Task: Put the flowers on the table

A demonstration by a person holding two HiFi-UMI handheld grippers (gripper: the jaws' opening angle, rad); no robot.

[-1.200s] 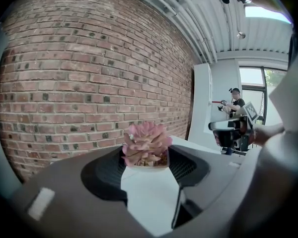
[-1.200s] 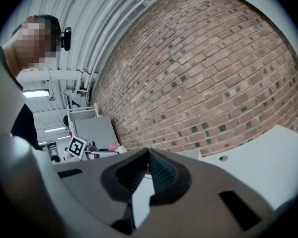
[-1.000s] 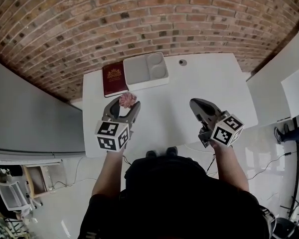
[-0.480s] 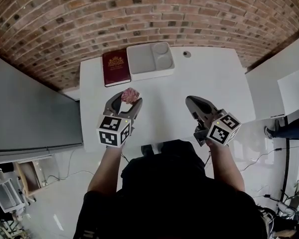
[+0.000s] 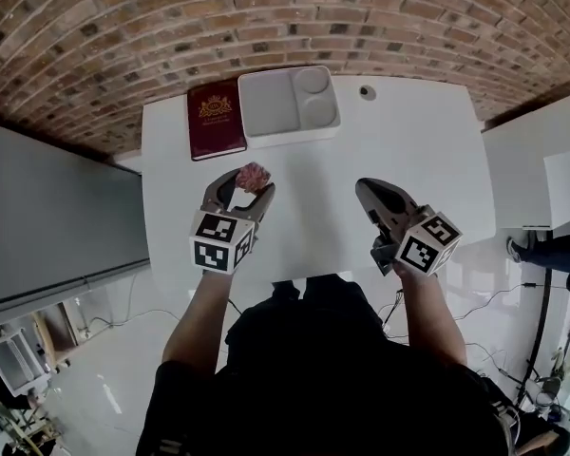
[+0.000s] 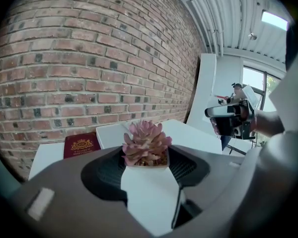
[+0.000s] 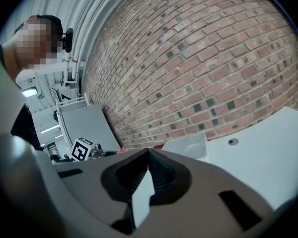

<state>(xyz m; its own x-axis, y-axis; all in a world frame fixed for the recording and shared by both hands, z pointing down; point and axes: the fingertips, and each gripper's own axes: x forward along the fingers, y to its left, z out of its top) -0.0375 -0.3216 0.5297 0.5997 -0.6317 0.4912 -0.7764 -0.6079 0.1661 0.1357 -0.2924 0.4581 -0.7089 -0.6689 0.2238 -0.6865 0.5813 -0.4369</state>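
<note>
The left gripper held the flowers tight between its fingers over the near left part of the white counter, so the little pot would not drop. The right gripper had its fingers pressed together, holding nothing.

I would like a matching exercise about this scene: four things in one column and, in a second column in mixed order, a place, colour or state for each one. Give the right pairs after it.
Things:
1. flower pot
2. book
3. tray
4. right gripper

Descriptions:
A. white and empty, on the table
B. jaws together, holding nothing
C. dark red, lying flat beside the tray
D. held between the jaws of the left gripper

Right pairs: 1-D, 2-C, 3-A, 4-B
</note>
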